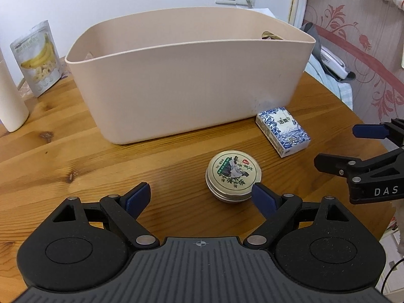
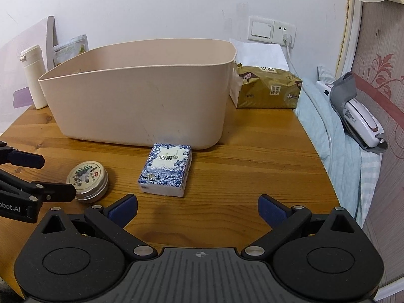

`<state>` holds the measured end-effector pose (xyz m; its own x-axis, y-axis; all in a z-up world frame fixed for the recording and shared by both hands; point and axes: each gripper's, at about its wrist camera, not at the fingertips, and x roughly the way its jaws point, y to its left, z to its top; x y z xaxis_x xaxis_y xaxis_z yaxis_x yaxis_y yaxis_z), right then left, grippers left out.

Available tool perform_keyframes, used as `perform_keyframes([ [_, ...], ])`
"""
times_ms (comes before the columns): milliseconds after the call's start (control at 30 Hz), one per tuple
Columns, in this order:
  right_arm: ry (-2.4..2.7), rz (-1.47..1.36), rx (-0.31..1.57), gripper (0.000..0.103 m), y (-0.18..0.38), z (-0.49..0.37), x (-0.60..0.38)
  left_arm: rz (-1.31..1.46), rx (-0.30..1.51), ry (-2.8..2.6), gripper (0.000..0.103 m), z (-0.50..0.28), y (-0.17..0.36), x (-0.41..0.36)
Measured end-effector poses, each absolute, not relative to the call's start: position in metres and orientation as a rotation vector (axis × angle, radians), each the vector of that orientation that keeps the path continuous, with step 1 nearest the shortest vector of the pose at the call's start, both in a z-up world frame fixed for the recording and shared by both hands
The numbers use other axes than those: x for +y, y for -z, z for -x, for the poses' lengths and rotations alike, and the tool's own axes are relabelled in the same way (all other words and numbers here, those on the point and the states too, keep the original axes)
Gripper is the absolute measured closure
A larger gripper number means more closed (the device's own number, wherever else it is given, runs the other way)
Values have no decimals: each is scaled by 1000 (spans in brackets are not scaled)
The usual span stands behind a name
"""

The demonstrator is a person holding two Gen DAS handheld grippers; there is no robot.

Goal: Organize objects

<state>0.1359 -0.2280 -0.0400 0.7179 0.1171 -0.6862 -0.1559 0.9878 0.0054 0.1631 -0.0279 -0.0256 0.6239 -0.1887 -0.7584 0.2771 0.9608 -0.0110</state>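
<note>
Here my left hand-held gripper (image 1: 200, 198) is released, jaws wide, with the round tin (image 1: 232, 175) just ahead on the surface (image 1: 75, 156), near the beige bin (image 1: 186, 83). It looks light, rigid and slick-walled, so I'd pinch across its sides.

The table (image 1: 75, 156) is glossy varnished wood with visible grain, the beige bin (image 1: 176, 83) smooth matt plastic, the round tin (image 1: 232, 175) dull brushed metal under a paper label, and the tissue pack (image 2: 166, 173) shiny printed plastic wrap.
</note>
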Motion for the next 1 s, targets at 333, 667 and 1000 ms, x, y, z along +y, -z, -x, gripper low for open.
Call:
perform_keyframes([
  [333,-151,54,782,0,48,-144,-227,-97,860,287,14,-171,31,-35],
  [667,-159,70,793,0,54,-153,-221,-92,872,295,14,-182,40,-38],
  [1000,-169,73,819,0,63,-165,-211,-126,844,250,14,-189,45,-32],
])
